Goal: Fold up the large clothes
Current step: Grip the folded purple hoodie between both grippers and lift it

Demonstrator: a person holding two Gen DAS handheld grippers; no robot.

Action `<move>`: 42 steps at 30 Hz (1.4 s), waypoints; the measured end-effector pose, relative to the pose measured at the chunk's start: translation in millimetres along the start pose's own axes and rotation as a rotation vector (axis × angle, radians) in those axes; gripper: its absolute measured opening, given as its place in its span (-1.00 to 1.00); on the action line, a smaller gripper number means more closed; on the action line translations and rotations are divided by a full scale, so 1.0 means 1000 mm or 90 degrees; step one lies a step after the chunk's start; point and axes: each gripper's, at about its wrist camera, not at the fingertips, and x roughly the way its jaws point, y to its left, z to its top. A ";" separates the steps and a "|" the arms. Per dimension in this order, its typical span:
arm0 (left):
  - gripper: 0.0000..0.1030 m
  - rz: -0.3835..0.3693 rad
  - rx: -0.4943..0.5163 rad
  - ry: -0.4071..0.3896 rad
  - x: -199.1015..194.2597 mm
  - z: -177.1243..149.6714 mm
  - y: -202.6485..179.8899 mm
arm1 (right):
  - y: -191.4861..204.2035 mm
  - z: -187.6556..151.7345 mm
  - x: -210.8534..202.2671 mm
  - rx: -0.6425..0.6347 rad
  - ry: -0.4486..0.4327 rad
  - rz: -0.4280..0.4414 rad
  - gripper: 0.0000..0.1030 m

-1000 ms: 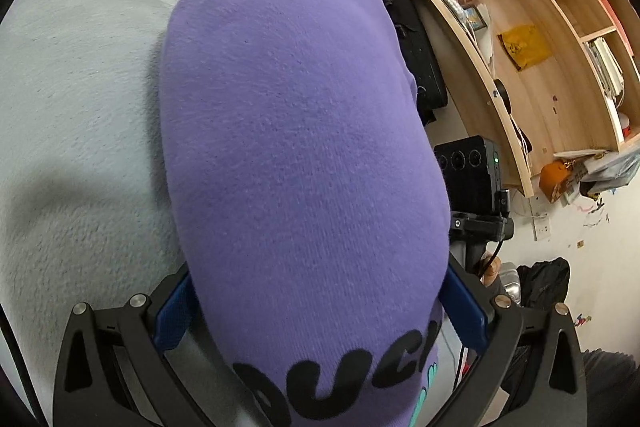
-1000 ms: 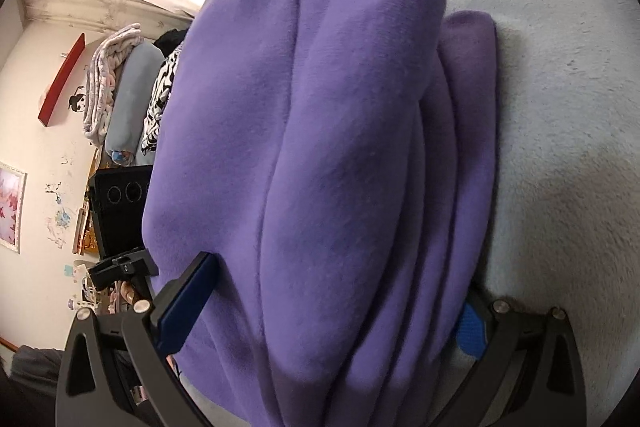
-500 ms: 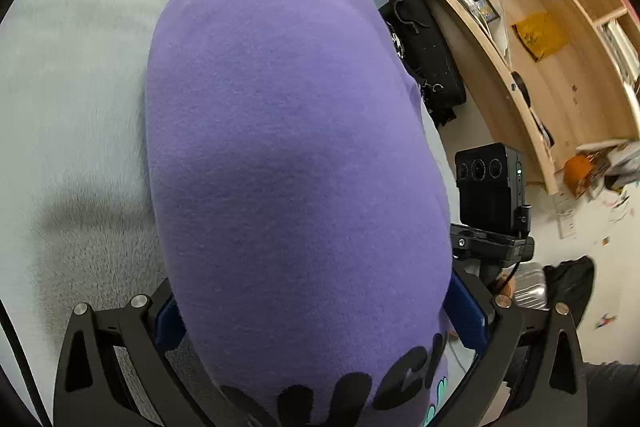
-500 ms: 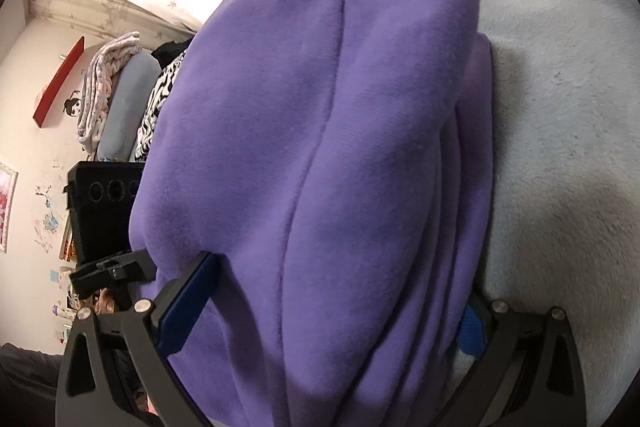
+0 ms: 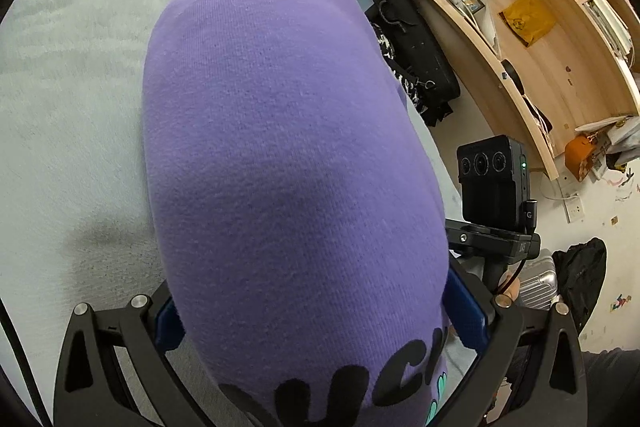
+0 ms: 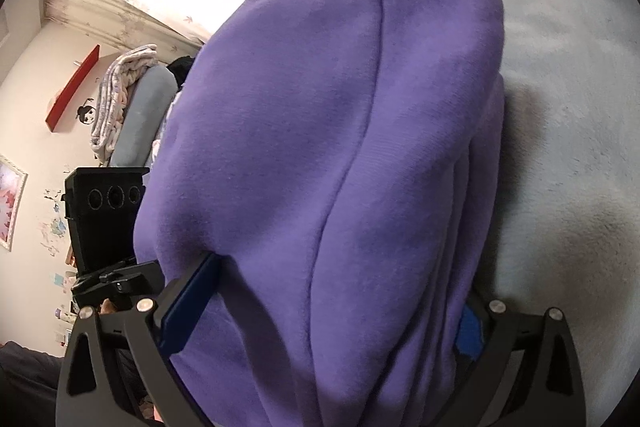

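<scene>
Left wrist view: purple sweatshirt [image 5: 296, 187] fills the middle, a thick folded bundle w/ black printed lettering at the near end. Left gripper [image 5: 320, 323] is clamped on it, blue pads [image 5: 466, 311] pressed against either side of the bundle (jaws spread fairly wide because the fabric is bulky). Under and to the left lies a pale grey fleece blanket [image 5: 72, 99]. Right of the garment: the other gripper's camera unit [image 5: 494, 183], a wooden shelf unit [image 5: 532, 39] w/ boxes and books, a black case [image 5: 408, 43] leaning at its foot.

Right wrist view: same sweatshirt [image 6: 340, 167], several folded layers stacked along its right edge, resting against the blanket [image 6: 568, 107]. Right gripper [image 6: 328, 311] also grips the bundle, one blue pad [image 6: 188, 303] on the left flank, the other mostly buried in fabric. Bright window upper left; folded bedding [image 6: 128, 103] stacked beyond.
</scene>
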 end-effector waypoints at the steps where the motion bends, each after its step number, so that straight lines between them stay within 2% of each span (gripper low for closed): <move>1: 0.99 0.000 0.002 -0.001 -0.004 0.000 -0.001 | 0.004 -0.001 -0.001 -0.002 -0.002 0.001 0.96; 6: 0.99 0.001 0.008 -0.010 -0.036 0.001 -0.009 | 0.029 -0.003 -0.007 -0.014 -0.007 0.009 0.96; 11: 0.99 0.001 0.001 -0.029 -0.085 -0.004 -0.013 | 0.075 -0.005 -0.006 -0.032 0.000 0.014 0.96; 18: 0.99 0.008 -0.006 -0.078 -0.190 -0.024 -0.005 | 0.169 -0.009 0.012 -0.081 0.017 0.026 0.96; 26: 0.99 0.046 -0.012 -0.136 -0.323 -0.033 0.025 | 0.287 0.002 0.065 -0.141 0.030 0.065 0.96; 33: 0.99 0.097 -0.015 -0.166 -0.420 -0.012 0.068 | 0.360 0.023 0.127 -0.156 0.030 0.110 0.96; 38: 0.99 0.114 -0.015 -0.170 -0.456 0.017 0.107 | 0.389 0.050 0.171 -0.156 0.031 0.122 0.97; 42: 0.99 0.122 -0.015 -0.172 -0.467 0.045 0.130 | 0.399 0.079 0.202 -0.153 0.032 0.132 0.97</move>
